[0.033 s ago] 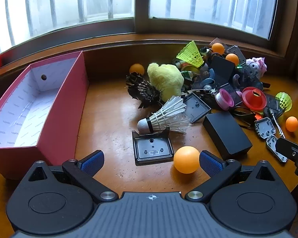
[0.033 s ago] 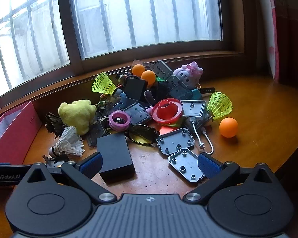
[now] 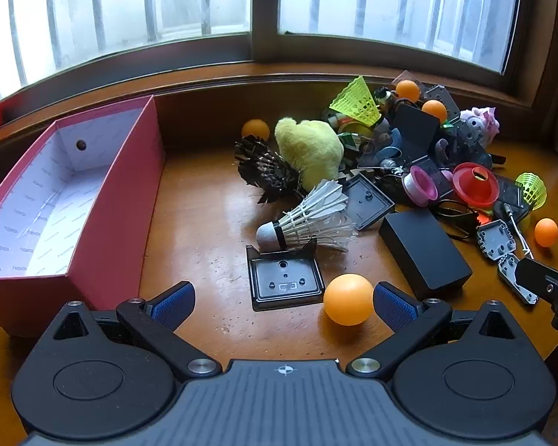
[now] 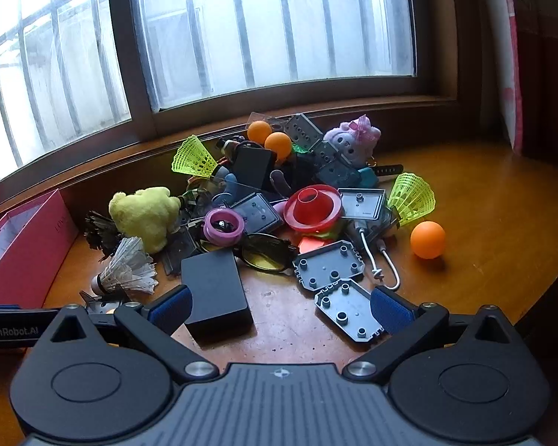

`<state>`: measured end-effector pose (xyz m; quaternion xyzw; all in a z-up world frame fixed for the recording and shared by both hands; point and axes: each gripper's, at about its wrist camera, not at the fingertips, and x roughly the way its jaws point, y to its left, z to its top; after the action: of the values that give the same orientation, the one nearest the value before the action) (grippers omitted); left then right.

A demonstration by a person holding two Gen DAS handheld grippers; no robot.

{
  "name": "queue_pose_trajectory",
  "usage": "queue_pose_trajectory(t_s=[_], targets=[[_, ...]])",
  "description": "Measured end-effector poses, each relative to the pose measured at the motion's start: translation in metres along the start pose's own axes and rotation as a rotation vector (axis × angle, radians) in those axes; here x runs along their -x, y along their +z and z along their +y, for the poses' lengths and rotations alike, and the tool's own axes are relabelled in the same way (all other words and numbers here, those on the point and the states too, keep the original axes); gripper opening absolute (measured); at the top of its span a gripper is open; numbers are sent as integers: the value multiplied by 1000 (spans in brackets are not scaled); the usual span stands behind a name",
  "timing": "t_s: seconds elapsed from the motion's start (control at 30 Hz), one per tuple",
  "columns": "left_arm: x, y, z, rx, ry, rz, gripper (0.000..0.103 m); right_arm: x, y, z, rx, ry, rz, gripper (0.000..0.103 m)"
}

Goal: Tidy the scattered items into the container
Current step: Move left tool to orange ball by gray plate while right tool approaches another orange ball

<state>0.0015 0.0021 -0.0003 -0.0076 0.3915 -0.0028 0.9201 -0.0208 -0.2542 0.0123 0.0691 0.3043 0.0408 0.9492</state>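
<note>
From the left wrist view, the left gripper (image 3: 284,299) stands wide apart and holds nothing, low over the wooden worktop (image 3: 204,223), with an orange ball (image 3: 348,299) just inside its right finger and a black square tray (image 3: 284,284) ahead. The pink box (image 3: 104,200) sits to the left, and the white lining that shows inside it is bare; its nearest corner is hidden behind the gripper body. A white shuttlecock (image 3: 312,219), a yellow plush (image 3: 310,150), a black box (image 3: 424,247) and a dense heap of small toys and parts lie outside it. From the right wrist view, the right gripper (image 4: 281,306) is also spread and empty, with the black box (image 4: 215,291) just ahead of its left finger and a grey plate (image 4: 344,308) by its right one. The red cup-shaped toy (image 4: 312,208), a green shuttlecock (image 4: 413,197) and another orange ball (image 4: 427,239) lie out on the worktop. By these views, nearly everything is left to gather.
</note>
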Motion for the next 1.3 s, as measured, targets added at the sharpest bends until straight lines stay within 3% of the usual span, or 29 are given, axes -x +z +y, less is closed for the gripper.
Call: queue_pose_trajectory(t_s=[0.6, 0.73, 0.93, 1.07, 1.17, 1.23, 1.3], targets=[[-9, -4, 14, 53, 0, 52, 103, -10, 2, 6, 17, 2, 8, 103], [-14, -9, 15, 54, -62, 101, 103, -13, 2, 5, 4, 3, 1, 103], [-18, -9, 18, 70, -81, 119, 103, -16, 3, 7, 2, 2, 10, 103], [-22, -9, 17, 94, -152, 154, 103, -12, -4, 10, 39, 19, 21, 103], [-15, -5, 7, 89, -219, 110, 103, -8, -3, 8, 78, 57, 5, 103], [-12, -3, -4, 63, -196, 72, 103, -9, 2, 5, 109, 77, -16, 103], [-12, 0, -16, 12, -168, 58, 96, -16, 7, 0, 134, 76, -13, 103]])
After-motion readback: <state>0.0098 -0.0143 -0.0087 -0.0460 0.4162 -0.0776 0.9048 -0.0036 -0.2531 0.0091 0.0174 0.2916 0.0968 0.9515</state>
